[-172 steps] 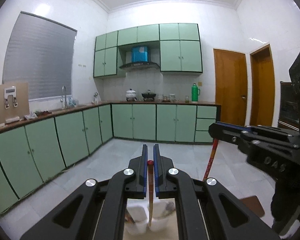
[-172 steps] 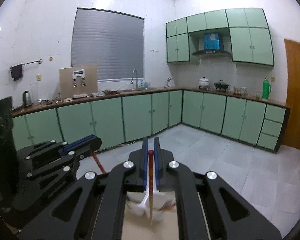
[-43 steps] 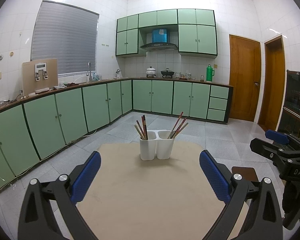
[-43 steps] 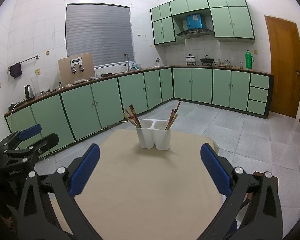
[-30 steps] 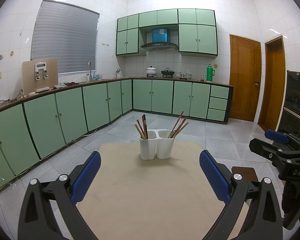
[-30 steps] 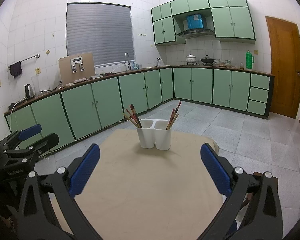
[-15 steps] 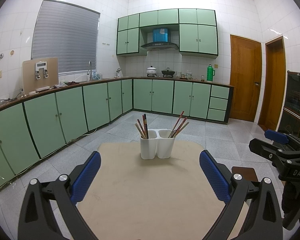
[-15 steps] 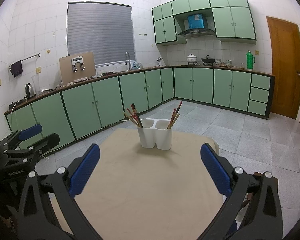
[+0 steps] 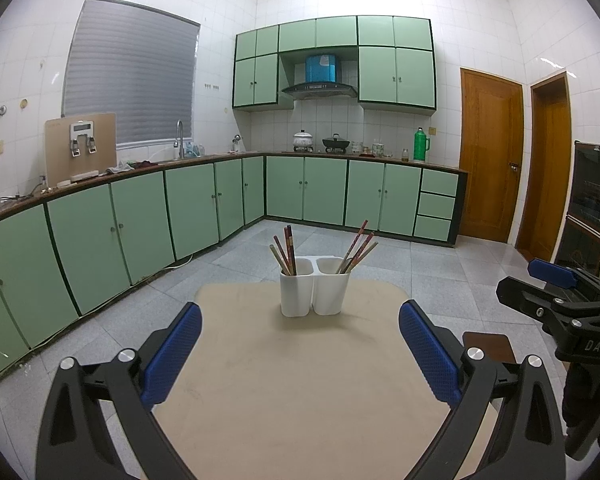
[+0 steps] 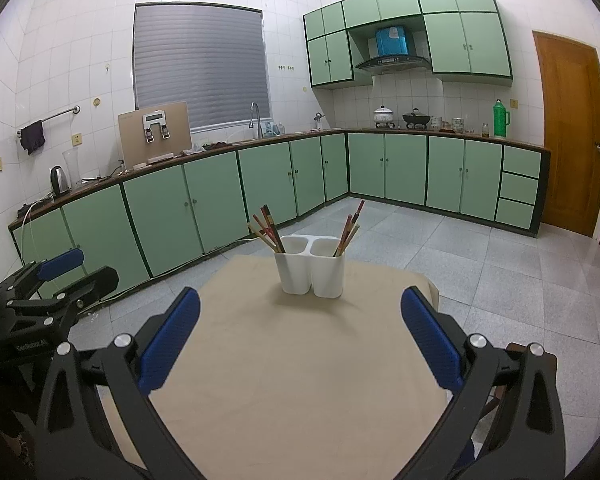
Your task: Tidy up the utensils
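Observation:
A white two-compartment utensil holder (image 9: 315, 291) (image 10: 310, 272) stands near the far end of a beige table (image 9: 296, 380) (image 10: 292, 368). Several chopsticks (image 9: 285, 249) (image 10: 266, 228) lean in its left compartment, and several more chopsticks (image 9: 358, 247) (image 10: 349, 228) lean in the right one. My left gripper (image 9: 300, 354) is open and holds nothing, well short of the holder. My right gripper (image 10: 300, 340) is also open and holds nothing, equally far back. The right gripper (image 9: 556, 300) shows at the right edge of the left wrist view, and the left gripper (image 10: 48, 284) at the left edge of the right wrist view.
Green cabinets (image 9: 188, 208) run along the left and back walls under a counter with a sink, pots and a green thermos (image 9: 421, 145). Two wooden doors (image 9: 492, 156) stand at the right. A brown stool top (image 9: 488, 346) sits right of the table. The floor is grey tile.
Since 5.7 s ago both grippers have let go of a chopstick each, opened wide and pulled back from the holder. Over the last second nothing has visibly moved.

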### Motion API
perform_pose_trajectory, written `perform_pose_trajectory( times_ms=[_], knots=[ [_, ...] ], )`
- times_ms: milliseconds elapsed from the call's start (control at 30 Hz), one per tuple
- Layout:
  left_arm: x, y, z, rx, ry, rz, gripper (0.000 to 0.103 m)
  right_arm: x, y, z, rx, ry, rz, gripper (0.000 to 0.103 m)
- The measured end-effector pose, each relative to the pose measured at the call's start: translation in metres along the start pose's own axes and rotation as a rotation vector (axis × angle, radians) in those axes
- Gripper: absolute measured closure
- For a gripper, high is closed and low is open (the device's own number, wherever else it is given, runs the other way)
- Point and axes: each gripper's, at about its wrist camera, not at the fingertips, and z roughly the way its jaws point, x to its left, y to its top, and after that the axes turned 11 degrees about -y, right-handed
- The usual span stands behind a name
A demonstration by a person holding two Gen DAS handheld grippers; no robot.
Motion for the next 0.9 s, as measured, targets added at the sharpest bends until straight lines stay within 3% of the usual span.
perform_pose_trajectory(
  times_ms=[900],
  knots=[
    [0.0005, -0.0010, 0.0011, 0.011, -0.004, -0.011, 0.006, 0.0005, -0.0028, 0.0024, 0.005, -0.001, -0.004, 0.005]
  ],
)
